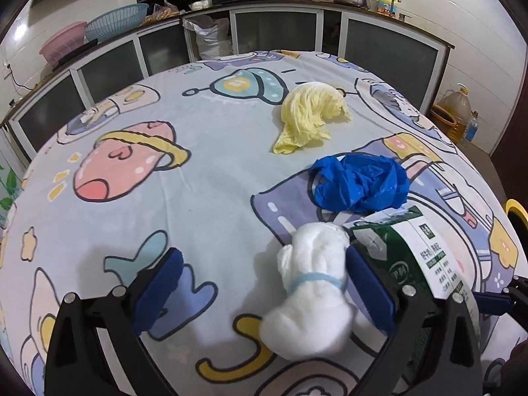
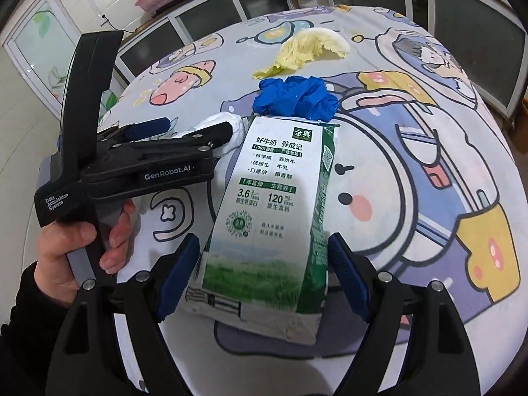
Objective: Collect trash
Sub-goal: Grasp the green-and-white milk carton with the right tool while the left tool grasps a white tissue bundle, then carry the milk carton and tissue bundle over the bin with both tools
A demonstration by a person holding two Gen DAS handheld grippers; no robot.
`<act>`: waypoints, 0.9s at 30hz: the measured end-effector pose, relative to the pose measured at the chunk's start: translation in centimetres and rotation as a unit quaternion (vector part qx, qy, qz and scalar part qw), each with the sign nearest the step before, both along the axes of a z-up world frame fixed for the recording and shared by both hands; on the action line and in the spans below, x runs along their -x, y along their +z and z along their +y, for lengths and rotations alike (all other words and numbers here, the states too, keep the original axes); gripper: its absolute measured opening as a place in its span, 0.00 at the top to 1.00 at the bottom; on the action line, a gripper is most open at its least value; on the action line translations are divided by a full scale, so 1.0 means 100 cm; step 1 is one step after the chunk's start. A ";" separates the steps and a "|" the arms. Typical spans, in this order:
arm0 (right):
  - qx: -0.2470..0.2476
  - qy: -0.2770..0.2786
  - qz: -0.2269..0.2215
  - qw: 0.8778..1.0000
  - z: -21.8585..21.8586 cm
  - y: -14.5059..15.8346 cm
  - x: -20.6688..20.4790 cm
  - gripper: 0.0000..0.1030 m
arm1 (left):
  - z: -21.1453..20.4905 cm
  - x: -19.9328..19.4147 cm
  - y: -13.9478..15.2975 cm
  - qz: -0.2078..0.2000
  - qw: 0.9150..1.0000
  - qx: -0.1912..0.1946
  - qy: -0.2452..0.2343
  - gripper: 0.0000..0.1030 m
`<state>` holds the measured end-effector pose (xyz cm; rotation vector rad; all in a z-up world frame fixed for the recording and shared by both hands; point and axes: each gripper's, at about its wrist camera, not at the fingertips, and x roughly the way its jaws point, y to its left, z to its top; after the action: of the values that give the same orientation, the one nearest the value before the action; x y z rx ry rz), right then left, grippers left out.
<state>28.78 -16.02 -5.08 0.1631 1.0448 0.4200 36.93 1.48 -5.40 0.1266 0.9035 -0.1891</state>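
A white wad tied with a pale blue band lies on the cartoon tablecloth. My left gripper is open around it, and the wad rests against the right finger only. Beside it lies a green and white milk carton, top end pointing away. My right gripper is open astride the carton's lower part, pads close to both sides without squeezing. Beyond the carton are a crumpled blue plastic bag and a yellow paper wad. A hand holds the left gripper.
The round table drops off on every side. Behind it runs a counter over glass-door cabinets, with plastic baskets on top. A large oil bottle stands on the floor at the right. A white sack sits by the cabinets.
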 end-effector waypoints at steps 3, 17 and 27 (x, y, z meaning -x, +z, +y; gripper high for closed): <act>0.003 0.001 -0.005 1.000 0.002 0.000 -0.001 0.30 | 0.001 -0.002 -0.002 0.003 1.000 0.012 0.001 0.19; -0.014 0.002 -0.026 1.000 -0.013 0.022 0.022 0.33 | 0.019 0.011 0.016 0.015 0.996 0.083 0.000 0.78; -0.025 -0.002 -0.042 0.999 -0.025 0.037 0.045 0.34 | 0.040 0.046 0.044 -0.009 0.996 0.094 -0.010 0.79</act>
<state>24.27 -18.50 -1.37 0.1907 0.9523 0.4464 32.30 5.52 -1.03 -0.0373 0.8631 -0.2891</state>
